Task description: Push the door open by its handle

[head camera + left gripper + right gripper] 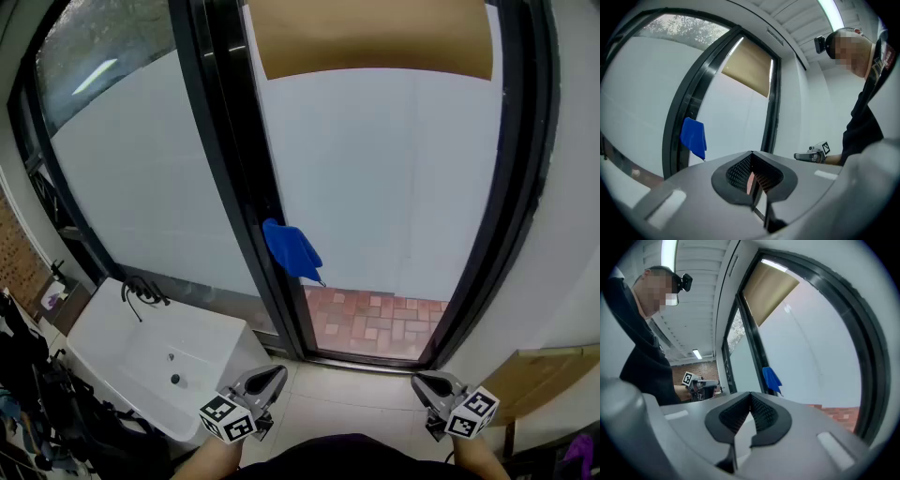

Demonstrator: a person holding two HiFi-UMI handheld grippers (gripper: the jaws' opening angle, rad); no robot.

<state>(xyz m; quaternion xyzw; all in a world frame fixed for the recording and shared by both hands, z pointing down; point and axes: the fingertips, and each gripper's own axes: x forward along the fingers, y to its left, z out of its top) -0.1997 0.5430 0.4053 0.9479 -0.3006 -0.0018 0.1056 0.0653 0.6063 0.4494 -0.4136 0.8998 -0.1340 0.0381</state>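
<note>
Nothing of the push is done yet, as far as I can judge. The glass door (pixel 375 169) stands in its black frame ahead of the person and looks closed, with brick paving showing low down beyond it. A blue cloth (pixel 291 248) hangs on the door's left edge, about where the handle should be; the handle itself cannot be made out under it.

The left hand-held gripper (pixel 272 377) and the right hand-held gripper (pixel 427 382) are both low, close to the person's body and well apart from the door. In each gripper view the 2 jaws are pressed together with nothing between them. A white sink (pixel 141 347) sits on the left, near the left one.

Left to do: reach the handle, then push until the door swings open.
</note>
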